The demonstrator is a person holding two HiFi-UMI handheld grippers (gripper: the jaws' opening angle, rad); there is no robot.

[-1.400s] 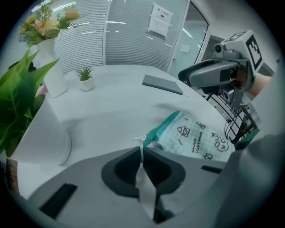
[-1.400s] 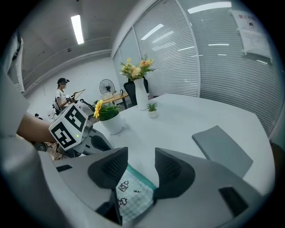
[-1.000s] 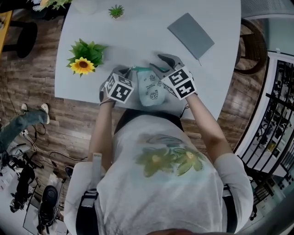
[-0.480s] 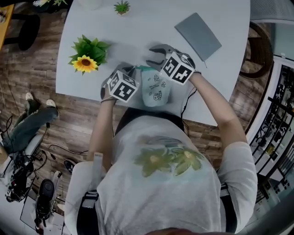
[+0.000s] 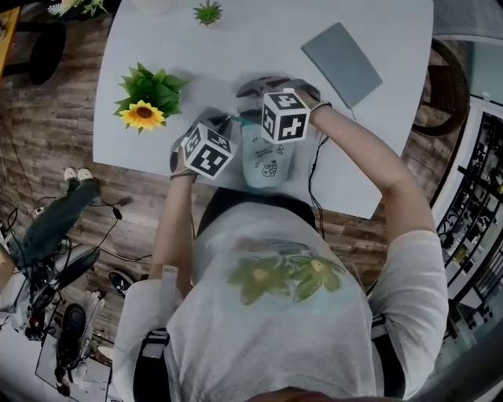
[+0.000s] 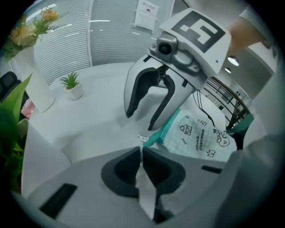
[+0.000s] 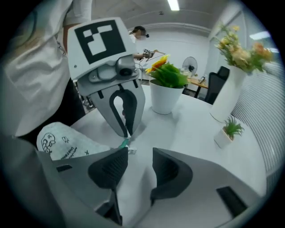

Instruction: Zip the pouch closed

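Observation:
A pale green pouch (image 5: 267, 157) with black doodles and a teal zip band (image 6: 165, 129) lies at the table's near edge. My left gripper (image 5: 226, 120) is shut on the teal end of the pouch (image 7: 125, 142), its tips (image 6: 140, 153) pressed together. A small silver zipper pull (image 6: 142, 138) lies on the table just beyond them. My right gripper (image 5: 242, 96) hangs open above that pull (image 7: 132, 150), with nothing between its jaws (image 7: 140, 160). Seen in the left gripper view, the right gripper (image 6: 140, 121) has its fingers spread just over the pouch's end.
A potted sunflower (image 5: 147, 98) stands left of the pouch, a small succulent (image 5: 208, 12) at the far edge, and a grey notebook (image 5: 341, 53) at the far right. A tall white vase (image 7: 227, 95) stands behind. The table's near edge (image 5: 236, 184) runs just below the pouch.
My right gripper has swung left, rolled over and come down toward the pouch's zip end. The left gripper and the pouch have stayed put.

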